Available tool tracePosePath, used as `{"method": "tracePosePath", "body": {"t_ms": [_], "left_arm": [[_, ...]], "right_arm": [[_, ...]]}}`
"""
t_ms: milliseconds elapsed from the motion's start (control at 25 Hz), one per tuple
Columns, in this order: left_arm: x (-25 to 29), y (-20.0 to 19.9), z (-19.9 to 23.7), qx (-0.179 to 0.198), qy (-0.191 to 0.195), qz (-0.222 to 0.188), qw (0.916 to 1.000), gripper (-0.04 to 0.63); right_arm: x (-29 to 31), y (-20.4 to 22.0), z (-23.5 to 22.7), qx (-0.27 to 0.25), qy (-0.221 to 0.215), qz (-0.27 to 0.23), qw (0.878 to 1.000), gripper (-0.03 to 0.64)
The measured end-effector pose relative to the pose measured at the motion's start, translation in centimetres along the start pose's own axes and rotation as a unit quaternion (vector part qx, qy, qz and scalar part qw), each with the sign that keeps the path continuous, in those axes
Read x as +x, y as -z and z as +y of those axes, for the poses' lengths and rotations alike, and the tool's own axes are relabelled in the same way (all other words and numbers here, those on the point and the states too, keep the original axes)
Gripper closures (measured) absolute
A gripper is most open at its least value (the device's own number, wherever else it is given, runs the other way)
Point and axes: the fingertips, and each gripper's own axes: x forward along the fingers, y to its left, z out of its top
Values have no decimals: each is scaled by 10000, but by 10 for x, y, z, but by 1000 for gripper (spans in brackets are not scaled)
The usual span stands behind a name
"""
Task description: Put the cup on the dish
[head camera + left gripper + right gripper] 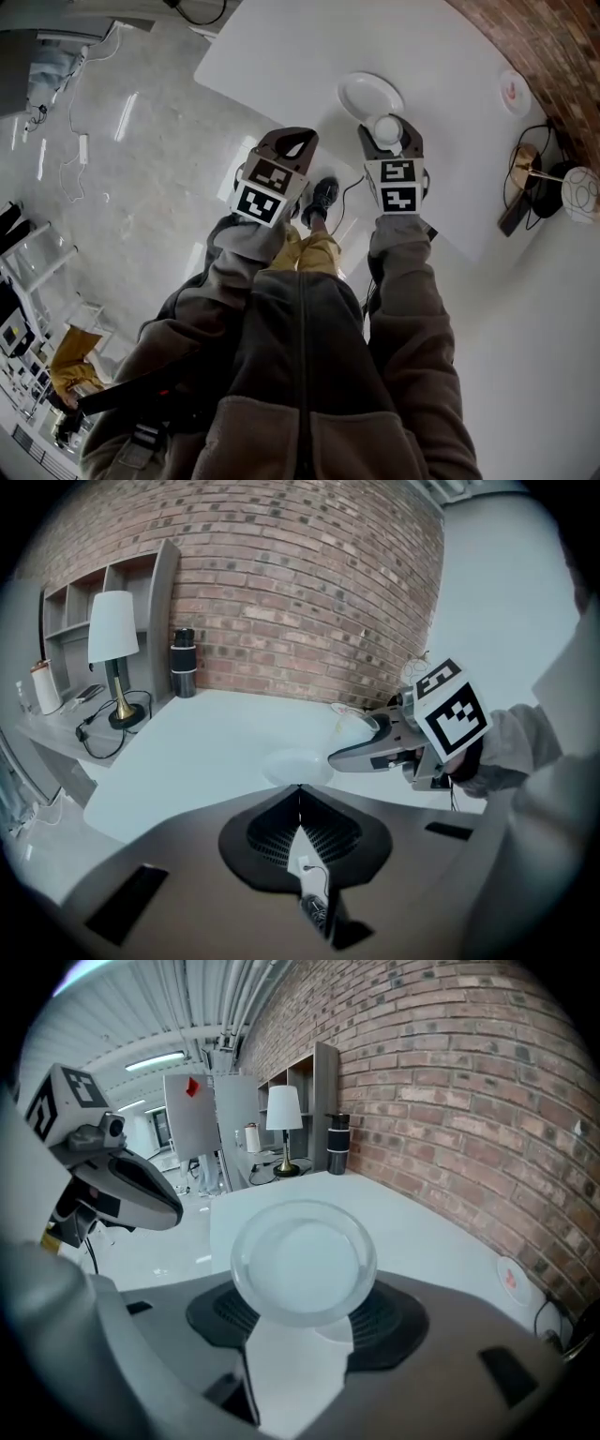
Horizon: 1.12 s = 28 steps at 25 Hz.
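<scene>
In the head view, a white tabletop (281,56) is seen from above. A round white dish (370,96) lies on it. The cup (387,127) is held in the right tongs (389,142), just beside the near edge of the dish and not on it. The left tongs (292,137) are held beside them, over the floor, and nothing is seen in them. A small round disc (513,92) lies well apart from the dish, near the brick wall (553,47).

In the left gripper view, the left tongs (300,795) are pressed together with nothing between them. The dish (298,766) is seen just past their tips. The cup (360,727) is held up in the air by the right tongs (367,747), to the right of the dish. A lamp (113,639) and a dark flask (184,663) stand far back by the wall.

In the right gripper view, the right tongs are clamped on the cup (303,1260), one jaw on each side. The tabletop (394,1213) is seen behind it. The left tongs (141,1190) are seen at the left.
</scene>
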Motion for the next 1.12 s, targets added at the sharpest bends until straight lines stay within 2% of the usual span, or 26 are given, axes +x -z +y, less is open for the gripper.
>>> {"method": "tracePosePath", "body": {"t_ms": [560,1120], "left_arm": [[25,37,19,-325,57,299,9990,589],[25,50,35,-424,12,424,9982,589]], "right_arm": [[78,25,-27,49,117,172,9998,360],[101,30,-31,128,159,388,9990,360]]}}
